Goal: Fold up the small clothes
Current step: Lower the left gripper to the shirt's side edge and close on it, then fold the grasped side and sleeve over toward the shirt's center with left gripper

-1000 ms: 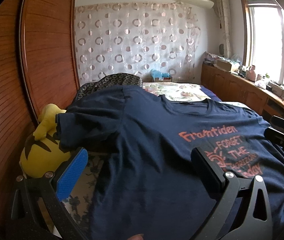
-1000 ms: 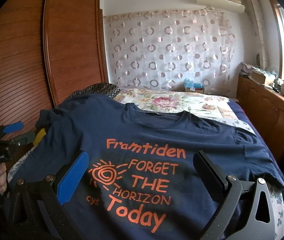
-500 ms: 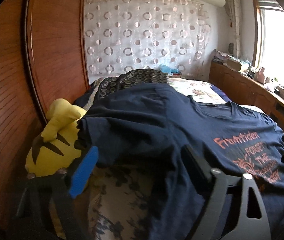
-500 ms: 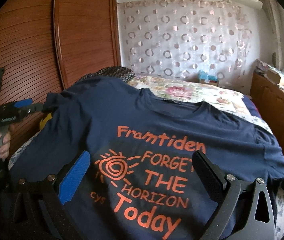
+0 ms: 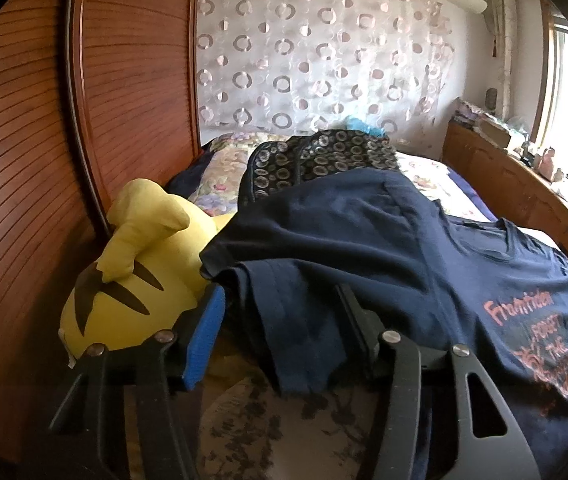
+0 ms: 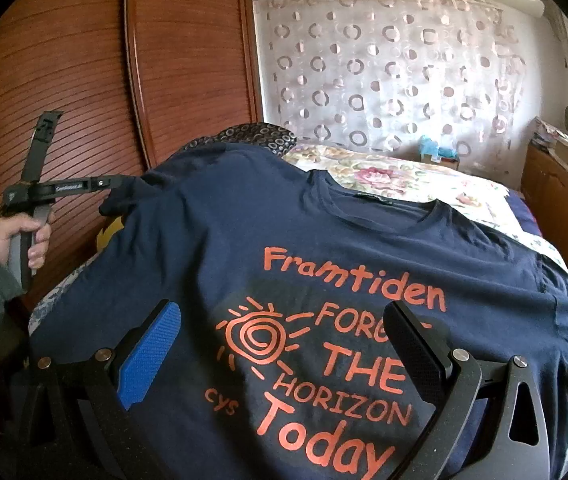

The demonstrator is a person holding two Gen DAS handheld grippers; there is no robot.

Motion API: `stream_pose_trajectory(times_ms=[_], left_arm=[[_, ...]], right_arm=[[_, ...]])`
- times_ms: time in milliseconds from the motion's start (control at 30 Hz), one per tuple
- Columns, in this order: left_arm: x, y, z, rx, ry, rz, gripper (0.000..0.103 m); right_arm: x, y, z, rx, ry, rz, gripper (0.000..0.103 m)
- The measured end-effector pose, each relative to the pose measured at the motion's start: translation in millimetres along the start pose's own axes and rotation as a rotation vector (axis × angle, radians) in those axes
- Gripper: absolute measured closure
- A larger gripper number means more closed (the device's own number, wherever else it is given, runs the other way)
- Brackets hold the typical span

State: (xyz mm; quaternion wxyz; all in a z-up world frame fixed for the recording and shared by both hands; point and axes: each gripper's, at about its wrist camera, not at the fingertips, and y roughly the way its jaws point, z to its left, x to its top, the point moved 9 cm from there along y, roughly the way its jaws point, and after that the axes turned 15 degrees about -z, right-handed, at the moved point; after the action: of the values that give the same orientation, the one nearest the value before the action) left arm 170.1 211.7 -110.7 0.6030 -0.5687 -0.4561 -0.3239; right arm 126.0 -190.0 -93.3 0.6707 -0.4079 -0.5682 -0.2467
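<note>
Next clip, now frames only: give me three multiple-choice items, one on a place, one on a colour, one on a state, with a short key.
1. Where does the yellow plush toy lie?
A. on the windowsill
B. between the wooden wardrobe and the T-shirt's sleeve
C. on top of the T-shirt's print

2. What colour is the lettering on the navy T-shirt?
A. white
B. green
C. orange

3. How does the right gripper stand?
A. open above the print, holding nothing
B. shut on the collar
C. shut on the plush toy

Key: 1 B, the left wrist view shows the toy against the wardrobe beside the sleeve. 2 C, "Framtiden" and the sun are orange. 3 A, its fingers stand wide apart with only flat cloth beyond them.
</note>
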Motion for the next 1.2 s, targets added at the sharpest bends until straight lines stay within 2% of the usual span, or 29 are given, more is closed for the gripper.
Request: stream_pose_trajectory(times_ms=[100, 167, 200, 333, 400, 667, 833, 1033, 1200], left_arm=[[-3.6, 12.2, 7.3, 0.022, 0.006, 0.029, 0.052], [-4.9, 17.0, 9.3, 0.015, 0.005, 0.038, 0.066], [-4.0, 18.2, 10.3, 0.014, 0.003, 0.038, 0.069], [3.6, 15.4, 11.7, -0.005, -0.021, 0.008, 0.094], [9.6, 8.3, 8.3, -0.014, -0.009, -0.024, 0.098], [42.1, -15.0, -23.9, -0.085, 0.023, -0.102, 0.1], [69.8, -20.5, -75.0, -0.176, 0.073, -0.132, 0.1], [80.0, -12.6, -141.6, -0.282, 0.141, -0.119, 0.1], [63.0, -12.1, -179.8, -0.337, 0.204, -0.062, 0.1]], right_arm=[[0.5, 3.3, 2.4, 0.002, -0.004, 0.0, 0.002], [-0.6, 3.8, 3.4, 0.002, -0.004, 0.0, 0.002], [-1.7, 3.7, 3.4, 0.002, -0.003, 0.001, 0.002], [-6.9, 3.0, 1.3, -0.001, 0.015, 0.008, 0.002], [-8.2, 2.1, 0.0, -0.004, 0.022, 0.008, 0.002], [-10.1, -1.4, -8.0, -0.014, 0.037, 0.009, 0.002], [-8.2, -6.7, -17.7, -0.027, 0.046, 0.002, 0.002], [-6.8, -15.1, -31.3, -0.048, 0.058, -0.008, 0.002], [-8.7, -20.9, -41.0, -0.062, 0.073, -0.008, 0.002]])
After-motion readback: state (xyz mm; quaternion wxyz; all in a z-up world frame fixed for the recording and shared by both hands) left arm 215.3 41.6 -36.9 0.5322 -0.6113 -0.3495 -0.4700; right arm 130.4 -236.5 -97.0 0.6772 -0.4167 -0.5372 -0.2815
